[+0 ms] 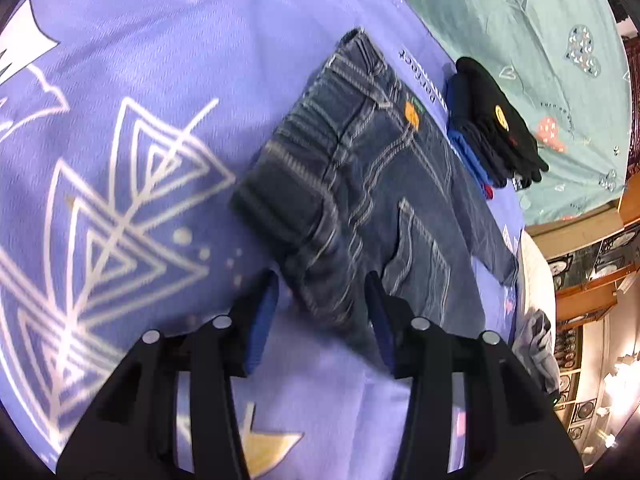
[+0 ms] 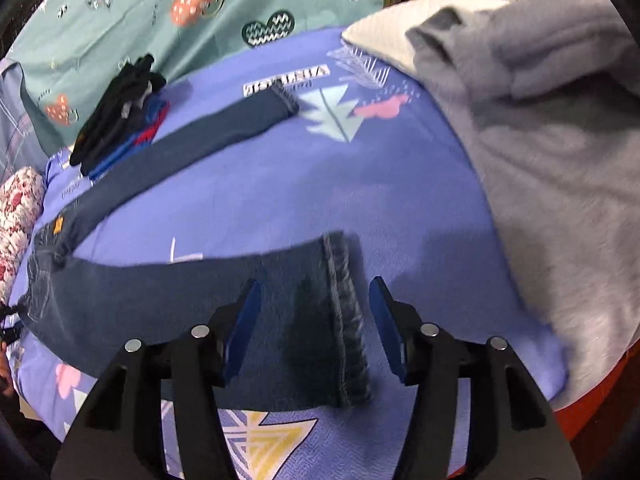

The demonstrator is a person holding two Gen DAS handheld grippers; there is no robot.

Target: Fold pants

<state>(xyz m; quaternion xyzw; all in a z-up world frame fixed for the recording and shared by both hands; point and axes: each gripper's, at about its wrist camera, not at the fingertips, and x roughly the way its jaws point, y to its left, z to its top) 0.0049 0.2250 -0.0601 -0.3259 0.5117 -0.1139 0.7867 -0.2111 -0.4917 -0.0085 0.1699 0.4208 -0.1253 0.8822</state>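
Note:
Dark blue jeans [image 1: 360, 184] lie flat on the purple patterned sheet [image 1: 160, 80], with the waistband toward the left and an orange tag on the side. My left gripper [image 1: 322, 300] hovers open over the near waist corner, and its blue pads touch no cloth. In the right wrist view the two legs are spread apart: the far leg [image 2: 208, 136] runs to the upper middle and the near leg [image 2: 180, 304] ends in a stitched hem [image 2: 344, 320]. My right gripper [image 2: 314, 304] is open, with that hem lying between its pads and not pinched.
A stack of folded dark clothes [image 1: 492, 120] [image 2: 116, 120] sits just beyond the jeans on the sheet. A grey garment [image 2: 540, 160] is heaped at the right. A teal printed sheet [image 1: 520, 20] lies behind. The bed's edge drops to shelves [image 1: 588, 280] on the right.

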